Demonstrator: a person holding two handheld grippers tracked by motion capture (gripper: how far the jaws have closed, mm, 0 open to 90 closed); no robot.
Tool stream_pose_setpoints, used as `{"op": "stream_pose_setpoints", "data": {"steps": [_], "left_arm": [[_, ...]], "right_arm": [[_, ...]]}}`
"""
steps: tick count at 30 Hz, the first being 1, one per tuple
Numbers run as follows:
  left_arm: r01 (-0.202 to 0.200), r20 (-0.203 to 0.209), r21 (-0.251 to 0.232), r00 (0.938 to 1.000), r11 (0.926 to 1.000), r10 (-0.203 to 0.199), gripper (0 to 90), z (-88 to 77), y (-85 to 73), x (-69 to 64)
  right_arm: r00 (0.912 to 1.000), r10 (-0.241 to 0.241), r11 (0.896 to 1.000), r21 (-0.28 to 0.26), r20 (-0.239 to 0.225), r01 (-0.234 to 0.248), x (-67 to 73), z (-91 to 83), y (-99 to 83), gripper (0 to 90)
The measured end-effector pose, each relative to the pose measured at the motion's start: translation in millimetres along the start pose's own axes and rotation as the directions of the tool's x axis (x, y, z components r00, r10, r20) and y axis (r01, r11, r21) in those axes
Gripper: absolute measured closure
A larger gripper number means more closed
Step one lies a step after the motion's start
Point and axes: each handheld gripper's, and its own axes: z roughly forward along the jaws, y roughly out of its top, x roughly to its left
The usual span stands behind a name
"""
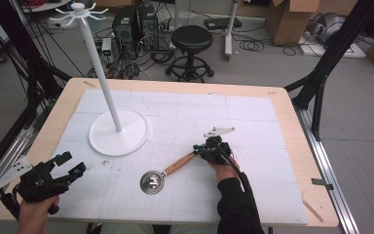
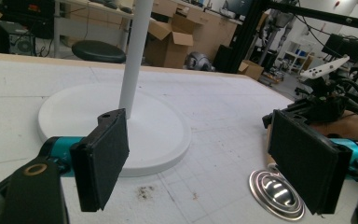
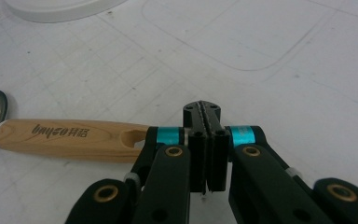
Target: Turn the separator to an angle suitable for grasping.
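A metal ladle lies on the white mat, its shiny bowl toward me and its wooden handle pointing up-right. My right gripper sits at the far end of that handle. In the right gripper view its jaws are pressed together with nothing between them, and the handle lies just left of them, beside the left finger link. My left gripper hovers at the table's front left corner, jaws wide open and empty. The ladle bowl gleams behind its right pad.
A white stand with a round base, a tall pole and hooks at the top stands left of centre on the mat. Its base lies ahead of the left gripper. A stool and boxes sit beyond the table.
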Motion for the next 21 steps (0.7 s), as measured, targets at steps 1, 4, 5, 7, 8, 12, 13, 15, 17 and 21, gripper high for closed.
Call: {"op": "stream_pose_setpoints", "data": {"steps": [1, 4, 5, 7, 8, 12, 13, 15, 17, 21], "left_arm": [[0.000, 0.001, 0.000, 1.0000, 1.0000, 0.000, 20.8, -0.4, 0.1, -0.1], [0.002, 0.002, 0.000, 1.0000, 1.0000, -0.002, 20.8, -0.4, 0.1, 0.0], [0.002, 0.002, 0.000, 1.0000, 1.0000, -0.002, 20.8, -0.4, 0.1, 0.0], [0.002, 0.002, -0.001, 1.0000, 1.0000, -0.002, 20.8, -0.5, 0.2, 0.1], [0.002, 0.002, -0.001, 1.0000, 1.0000, -0.002, 20.8, -0.5, 0.2, 0.1], [0.002, 0.000, 0.000, 1.0000, 1.0000, -0.002, 20.8, -0.1, 0.1, 0.3], [0.002, 0.000, 0.000, 1.0000, 1.0000, -0.002, 20.8, -0.1, 0.1, 0.3], [0.002, -0.001, 0.001, 1.0000, 1.0000, -0.002, 20.9, -0.6, 0.2, 0.1], [0.001, -0.002, -0.001, 1.0000, 1.0000, -0.001, 20.9, -1.0, 0.3, 0.0], [0.003, -0.003, -0.001, 1.0000, 1.0000, -0.003, 20.9, -1.1, 0.1, 0.6]], "right_arm": [[0.9999, 0.011, 1.000, -0.004, -0.004, -0.011, 4.8, 1.1, -1.4, 89.4], [0.9986, 0.050, 0.999, -0.006, -0.017, -0.050, 10.5, 2.6, -4.9, 89.4], [0.9986, 0.050, 0.999, -0.006, -0.017, -0.050, 10.5, 2.6, -4.9, 89.4], [0.9984, 0.051, 0.999, -0.010, -0.024, -0.051, 18.5, 2.0, -4.4, 89.4], [0.9984, 0.048, 0.999, -0.016, -0.029, -0.049, 21.9, 1.6, -4.0, 89.4], [0.9978, 0.044, 0.999, -0.017, -0.049, -0.045, 35.8, 2.6, -2.4, 89.4], [0.9973, 0.043, 0.999, -0.020, -0.059, -0.044, 38.9, 3.2, -2.2, 89.4], [0.9960, 0.044, 0.998, -0.034, -0.078, -0.047, 45.2, 5.1, -2.2, 89.4], [0.9944, 0.050, 0.998, -0.028, -0.094, -0.053, 50.6, 7.4, -2.1, 89.4], [0.9919, 0.051, 0.998, -0.024, -0.117, -0.054, 56.0, 9.6, -1.9, 89.4]]}}
